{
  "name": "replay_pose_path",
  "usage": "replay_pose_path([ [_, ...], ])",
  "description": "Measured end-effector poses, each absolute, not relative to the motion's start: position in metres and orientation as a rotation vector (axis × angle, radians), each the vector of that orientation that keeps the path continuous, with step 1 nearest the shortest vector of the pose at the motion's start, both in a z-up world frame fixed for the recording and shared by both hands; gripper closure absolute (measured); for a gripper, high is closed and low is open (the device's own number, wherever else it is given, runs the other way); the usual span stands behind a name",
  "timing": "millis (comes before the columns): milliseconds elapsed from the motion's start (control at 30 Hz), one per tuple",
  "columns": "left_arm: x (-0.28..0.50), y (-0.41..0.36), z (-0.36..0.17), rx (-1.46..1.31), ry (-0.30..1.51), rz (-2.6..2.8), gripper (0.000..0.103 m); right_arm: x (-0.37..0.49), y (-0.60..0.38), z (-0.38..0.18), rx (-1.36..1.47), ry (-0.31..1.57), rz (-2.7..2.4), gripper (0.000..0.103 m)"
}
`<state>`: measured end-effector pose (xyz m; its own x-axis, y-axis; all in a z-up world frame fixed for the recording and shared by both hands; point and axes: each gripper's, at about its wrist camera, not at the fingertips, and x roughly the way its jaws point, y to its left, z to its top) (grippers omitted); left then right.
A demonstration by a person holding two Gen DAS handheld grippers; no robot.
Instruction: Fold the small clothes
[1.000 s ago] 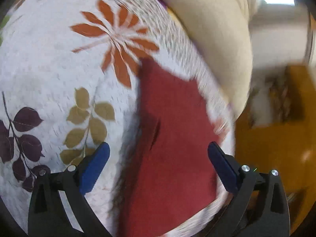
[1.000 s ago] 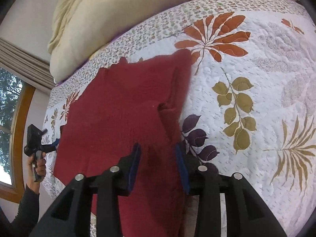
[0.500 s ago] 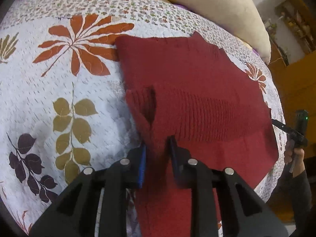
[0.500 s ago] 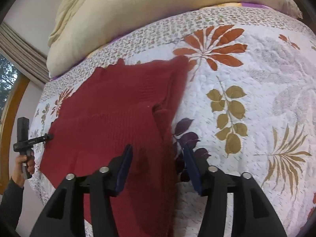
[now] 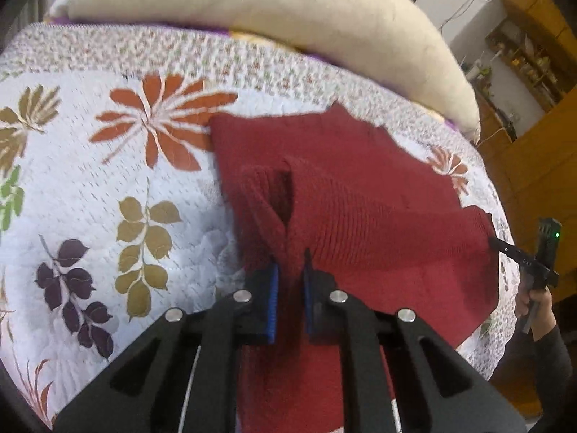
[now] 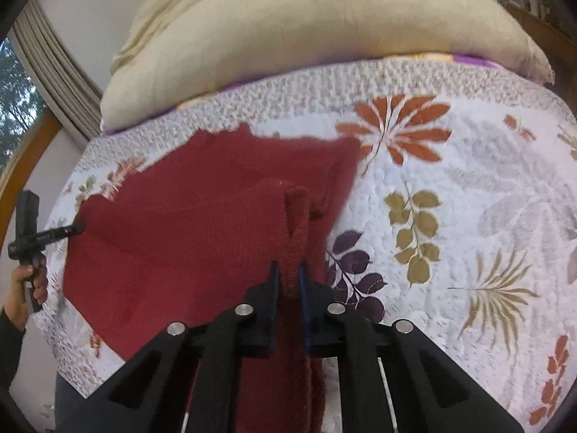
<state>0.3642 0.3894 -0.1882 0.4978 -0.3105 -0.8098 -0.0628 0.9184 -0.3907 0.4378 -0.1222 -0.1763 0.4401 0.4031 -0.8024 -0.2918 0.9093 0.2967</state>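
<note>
A dark red knitted garment (image 5: 360, 195) lies spread on a white quilt (image 5: 90, 187) printed with orange, olive and purple leaves, in the middle of both frames. No container shows in either view. In the left wrist view the left gripper (image 5: 288, 270), at lower centre, is closed on a raised ridge of the red knit, its blue pads pressed against the cloth on both sides. In the right wrist view the right gripper (image 6: 288, 274), also at lower centre, pinches a similar ridge of the same garment between its nearly touching fingers. A long cream pillow (image 6: 306, 36) lies across the top of both frames, behind the quilt. Only the left wrist view shows wooden shelves (image 5: 533, 54) at the upper right, and the other gripper in a hand (image 5: 533, 306) at the right edge. Only the right wrist view shows a curtain (image 6: 54, 72) and window at the upper left, and a hand (image 6: 25, 285) holding a gripper at the left edge.
</note>
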Motion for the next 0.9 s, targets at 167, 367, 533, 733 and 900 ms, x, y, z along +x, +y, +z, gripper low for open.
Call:
replay_pose_path([
  [167,0.361,0.383,-0.143,-0.328,0.943,-0.158,0.094,0.432,-0.123,-0.136,0.108,0.947,0.424,0.094],
  [367,0.394,0.382,-0.105,-0.278,0.882,-0.157,0.094,0.459,-0.122,-0.098,0.125,0.867,0.393,0.094],
  [533,0.446,0.389,-0.100,-0.286,0.893,-0.136,0.094,0.511,-0.117,-0.093,0.135,0.870,0.353,0.094],
  [733,0.504,0.398,-0.135,-0.299,0.988,-0.086,0.094,0.571,-0.105,-0.117,0.154,0.942,0.324,0.094],
  [900,0.542,0.404,-0.199,-0.329,1.166,-0.037,0.094,0.615,-0.093,-0.173,0.160,1.103,0.299,0.094],
])
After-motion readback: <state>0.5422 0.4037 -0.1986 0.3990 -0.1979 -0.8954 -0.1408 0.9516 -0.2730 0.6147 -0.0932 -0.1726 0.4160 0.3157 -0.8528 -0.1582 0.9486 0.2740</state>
